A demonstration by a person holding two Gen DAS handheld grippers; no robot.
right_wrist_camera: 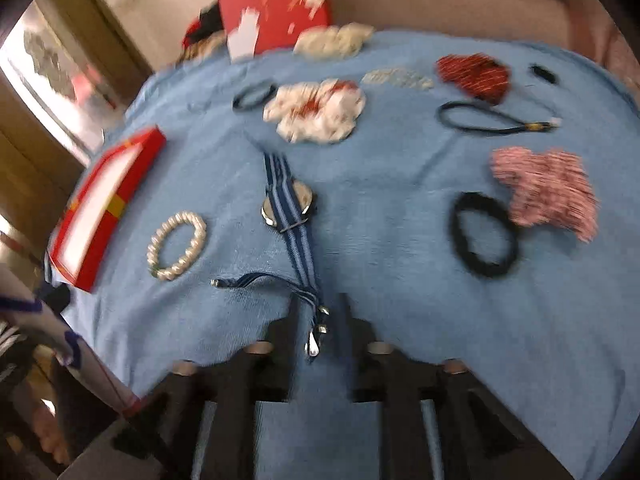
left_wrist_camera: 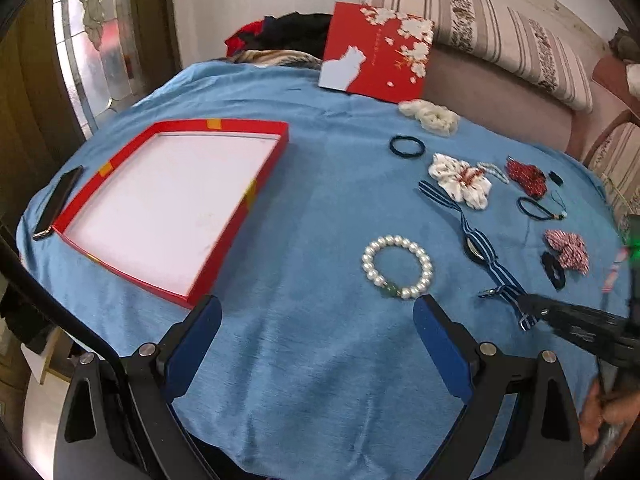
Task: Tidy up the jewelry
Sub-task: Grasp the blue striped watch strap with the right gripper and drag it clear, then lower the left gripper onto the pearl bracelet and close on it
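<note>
A red tray with a white floor (left_wrist_camera: pixel 168 204) lies on the blue cloth at the left; it also shows in the right wrist view (right_wrist_camera: pixel 100 204). A pearl bracelet (left_wrist_camera: pixel 397 267) lies just ahead of my open, empty left gripper (left_wrist_camera: pixel 316 320). A watch with a blue striped strap (right_wrist_camera: pixel 290 204) lies mid-cloth. My right gripper (right_wrist_camera: pixel 318 316) has its fingers narrowly apart on either side of the strap's buckle end (right_wrist_camera: pixel 316 336); it appears in the left wrist view (left_wrist_camera: pixel 532 308) at that strap end.
Hair ties and scrunchies lie at the right: white floral (left_wrist_camera: pixel 460 180), red (left_wrist_camera: pixel 526 176), pink (left_wrist_camera: pixel 568 248), black ties (left_wrist_camera: pixel 407 146) (right_wrist_camera: pixel 484 234). A red box lid (left_wrist_camera: pixel 376 54) leans at the back. A phone (left_wrist_camera: pixel 58 202) lies left of the tray.
</note>
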